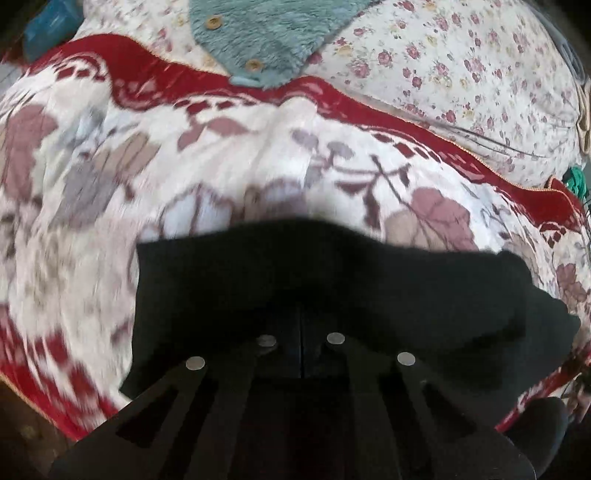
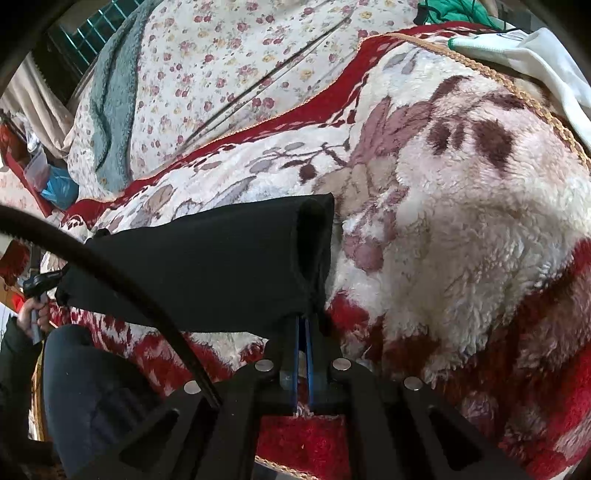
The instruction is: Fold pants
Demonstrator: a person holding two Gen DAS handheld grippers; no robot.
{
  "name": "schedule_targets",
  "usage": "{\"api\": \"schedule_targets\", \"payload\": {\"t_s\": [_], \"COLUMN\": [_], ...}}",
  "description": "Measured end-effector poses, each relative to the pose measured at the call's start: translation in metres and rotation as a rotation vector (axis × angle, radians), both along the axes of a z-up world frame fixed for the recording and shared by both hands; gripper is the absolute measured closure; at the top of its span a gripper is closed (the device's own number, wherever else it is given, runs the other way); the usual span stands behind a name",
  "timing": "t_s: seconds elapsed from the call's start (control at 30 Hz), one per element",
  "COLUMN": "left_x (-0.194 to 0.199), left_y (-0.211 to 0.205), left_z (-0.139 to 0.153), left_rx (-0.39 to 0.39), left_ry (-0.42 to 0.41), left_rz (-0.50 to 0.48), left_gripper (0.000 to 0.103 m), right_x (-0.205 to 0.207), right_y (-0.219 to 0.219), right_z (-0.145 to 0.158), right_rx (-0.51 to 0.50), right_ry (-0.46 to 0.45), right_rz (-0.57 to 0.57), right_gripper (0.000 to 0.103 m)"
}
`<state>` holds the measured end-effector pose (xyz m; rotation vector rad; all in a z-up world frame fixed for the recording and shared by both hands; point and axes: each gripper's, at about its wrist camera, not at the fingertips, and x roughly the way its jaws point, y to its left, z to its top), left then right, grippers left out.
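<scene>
On red-white fleece blanket [image 2: 461, 229] w/ floral sheet [image 2: 221, 74] behind: black pants [image 2: 207, 266], both claws [image 2: 303, 325] [image 1: 301, 332] clamped on fabric.

Blanket [image 2: 461, 221] right of pants [image 2: 207, 266] bare; cable [image 2: 122, 280] crosses left.

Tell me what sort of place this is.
Probably a bedroom: the work surface is a bed. A plush red-and-white blanket covers it, a floral quilt lies beyond, and a teal fleece garment rests on that.
</scene>
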<state>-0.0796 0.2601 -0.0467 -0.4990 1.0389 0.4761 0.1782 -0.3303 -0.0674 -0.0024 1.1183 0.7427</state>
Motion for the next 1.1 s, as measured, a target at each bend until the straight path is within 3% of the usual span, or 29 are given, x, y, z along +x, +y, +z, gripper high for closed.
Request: {"api": "schedule_targets", "payload": {"t_s": [0.07,0.2,0.3,0.37,0.47,0.5,0.57,0.63,0.73,0.8,0.83,0.93,1.1], "left_x": [0.007,0.005,-0.013,-0.039,-0.072,-0.081,-0.084,-0.074,-0.051,-0.043,-0.042,-0.03,-0.025], "left_y": [0.004,-0.002,0.016,0.034,0.036,0.028,0.011,-0.009,-0.016,0.002,0.011,0.018,0.012], "left_z": [0.003,0.021,0.039,0.057,0.076,0.078,0.07,0.053,0.024,0.008,0.008,0.011,0.01], "left_rx": [0.029,0.169,0.381,0.308,0.068,-0.033,-0.159,-0.22,-0.063,-0.055,-0.043,0.085,0.166], "left_ry": [-0.001,-0.015,0.058,-0.009,-0.189,-0.246,-0.283,-0.259,-0.153,-0.163,-0.182,-0.132,-0.09], "left_rz": [-0.044,-0.143,-0.014,0.062,0.072,0.057,0.026,0.0,0.015,0.027,0.038,0.062,0.036], "left_gripper": [0.1,0.1,0.1,0.099,0.099,0.094,0.079,0.078,0.078,0.083,0.085,0.088,0.088], "right_x": [0.0,0.001,0.002,0.002,0.001,0.0,0.0,0.001,0.002,0.002,0.003,0.004,0.006], "right_y": [0.0,-0.001,0.0,0.001,0.001,0.001,0.001,0.002,0.002,0.002,0.002,-0.001,-0.01], "right_z": [0.0,0.0,0.0,0.0,0.0,-0.001,-0.001,-0.001,-0.001,0.0,0.0,0.001,0.009], "right_rx": [-0.003,-0.003,-0.008,-0.006,-0.003,-0.004,-0.004,-0.008,-0.014,-0.016,-0.016,-0.015,-0.044], "right_ry": [0.002,0.016,0.013,0.009,0.0,-0.002,0.0,0.001,0.005,0.007,0.007,0.01,0.005], "right_rz": [-0.001,0.0,0.004,0.004,0.003,0.002,0.0,-0.002,-0.006,-0.01,-0.011,-0.019,-0.064], "right_gripper": [0.101,0.101,0.101,0.101,0.101,0.101,0.101,0.101,0.101,0.101,0.101,0.101,0.1]}}
